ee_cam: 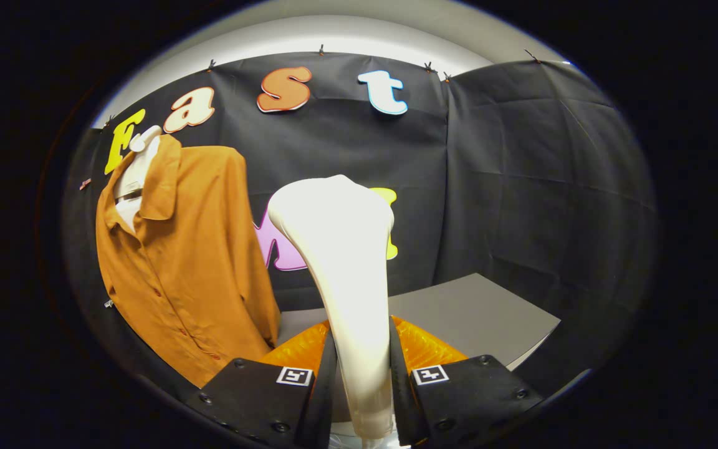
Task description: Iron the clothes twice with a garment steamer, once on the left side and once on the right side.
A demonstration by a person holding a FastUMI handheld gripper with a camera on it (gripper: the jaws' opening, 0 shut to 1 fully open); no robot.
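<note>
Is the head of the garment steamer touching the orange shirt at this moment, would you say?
No: the garment steamer, gripped between the gripper fingers, stands apart from the orange shirt, with dark booth wall between them.

A grey table (483, 312) stands against the booth's black cloth wall, its flat top running back beyond the gripper (362, 374), whose two fingers are clamped on the neck of the cream garment steamer (343, 262). At the table's left end the orange shirt (184, 262) hangs on a white mannequin torso (136, 178), its hem coming down to about the table's level; whether it touches the top is hard to tell. The stretch of tabletop to the steamer's right shows bare grey out to its far corner.
</note>
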